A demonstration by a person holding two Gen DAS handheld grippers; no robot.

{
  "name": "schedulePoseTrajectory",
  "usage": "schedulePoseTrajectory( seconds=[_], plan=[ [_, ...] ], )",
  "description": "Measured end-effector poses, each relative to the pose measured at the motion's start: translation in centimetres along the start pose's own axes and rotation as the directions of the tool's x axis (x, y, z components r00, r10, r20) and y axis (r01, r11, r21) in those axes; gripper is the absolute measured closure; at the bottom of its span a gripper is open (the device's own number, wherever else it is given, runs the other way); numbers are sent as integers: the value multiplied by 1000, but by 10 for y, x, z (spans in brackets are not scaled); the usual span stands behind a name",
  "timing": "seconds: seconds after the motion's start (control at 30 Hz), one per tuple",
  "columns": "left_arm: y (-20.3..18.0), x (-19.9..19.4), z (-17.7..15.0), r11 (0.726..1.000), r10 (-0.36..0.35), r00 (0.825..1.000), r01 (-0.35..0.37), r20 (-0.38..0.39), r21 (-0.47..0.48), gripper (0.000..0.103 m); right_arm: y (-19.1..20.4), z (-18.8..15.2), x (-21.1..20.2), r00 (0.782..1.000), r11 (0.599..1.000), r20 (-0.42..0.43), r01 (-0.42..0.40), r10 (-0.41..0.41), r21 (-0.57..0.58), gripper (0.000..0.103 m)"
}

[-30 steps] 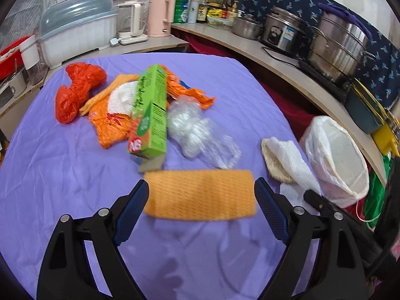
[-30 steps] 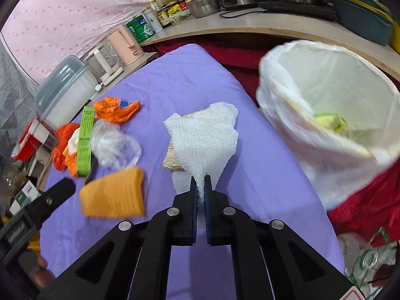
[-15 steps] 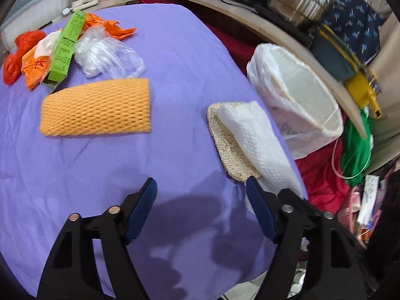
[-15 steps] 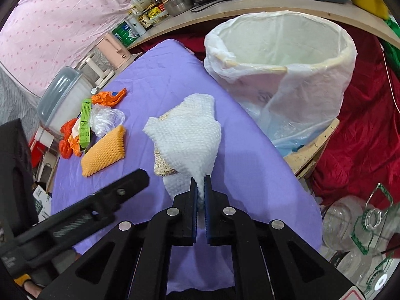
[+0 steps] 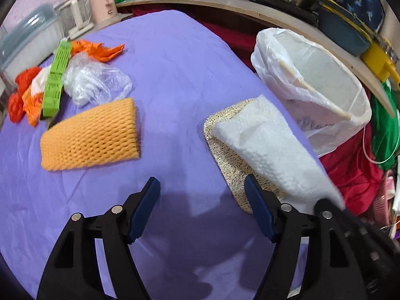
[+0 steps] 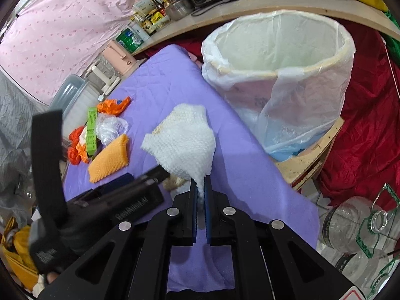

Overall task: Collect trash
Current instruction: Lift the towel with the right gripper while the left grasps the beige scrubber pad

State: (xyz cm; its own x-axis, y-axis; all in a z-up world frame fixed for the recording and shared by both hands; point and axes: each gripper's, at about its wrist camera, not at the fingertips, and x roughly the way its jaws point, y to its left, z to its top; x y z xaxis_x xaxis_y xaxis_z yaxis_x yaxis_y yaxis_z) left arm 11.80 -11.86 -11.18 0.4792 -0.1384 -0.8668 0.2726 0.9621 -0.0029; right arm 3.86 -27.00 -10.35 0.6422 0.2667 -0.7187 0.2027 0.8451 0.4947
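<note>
My right gripper (image 6: pixel 200 187) is shut on a corner of a white paper towel (image 6: pixel 185 142) and holds it lifted above the purple table (image 6: pixel 162 85). The towel (image 5: pixel 270 147) also shows in the left wrist view, over a beige woven pad (image 5: pixel 225 135). My left gripper (image 5: pixel 202 200) is open and empty above the table, just left of the pad. A bin lined with a white bag (image 6: pixel 282 75) stands off the table's right edge, also in the left wrist view (image 5: pixel 315 92). An orange foam net (image 5: pixel 90 137), clear plastic bag (image 5: pixel 95 82), green box (image 5: pixel 56 80) and orange wrappers (image 5: pixel 97 50) lie left.
A wooden counter (image 5: pixel 275 17) with pots, bottles and a pink kettle (image 5: pixel 103 2) runs behind the table. A grey-lidded container (image 5: pixel 22 40) sits at far left. Glass jars (image 6: pixel 355 227) and red cloth (image 6: pixel 370 135) lie on the floor beside the bin.
My right gripper has lifted the paper towel higher, off the pad and away from the table. My left gripper has swung right from the orange foam net toward the beige pad.
</note>
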Motion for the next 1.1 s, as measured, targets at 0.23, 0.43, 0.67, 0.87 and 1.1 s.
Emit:
schedulePoseTrajectory(
  seconds=[0.23, 0.43, 0.67, 0.87, 1.1],
  plan=[
    [4, 1, 3, 1000, -14, 1000, 14, -12, -14, 34, -8, 29, -37, 990, 999, 142, 15, -19, 31, 100],
    [2, -5, 3, 990, -136, 990, 135, -25, -48, 31, -16, 32, -30, 991, 999, 122, 48, -50, 19, 101],
    [-4, -4, 3, 988, -143, 989, 141, -29, -59, 26, -10, 14, -9, 996, 996, 55, 76, -73, -40, 63],
    [8, 1, 19, 989, -120, 993, 118, -18, -94, 26, 0, 7, -7, 995, 990, 66, 81, -74, -115, 39],
    [15, 9, 35, 991, -105, 994, 103, -13, -88, 26, 16, 10, 35, 995, 969, 21, 100, -97, -225, 52]
  ],
)
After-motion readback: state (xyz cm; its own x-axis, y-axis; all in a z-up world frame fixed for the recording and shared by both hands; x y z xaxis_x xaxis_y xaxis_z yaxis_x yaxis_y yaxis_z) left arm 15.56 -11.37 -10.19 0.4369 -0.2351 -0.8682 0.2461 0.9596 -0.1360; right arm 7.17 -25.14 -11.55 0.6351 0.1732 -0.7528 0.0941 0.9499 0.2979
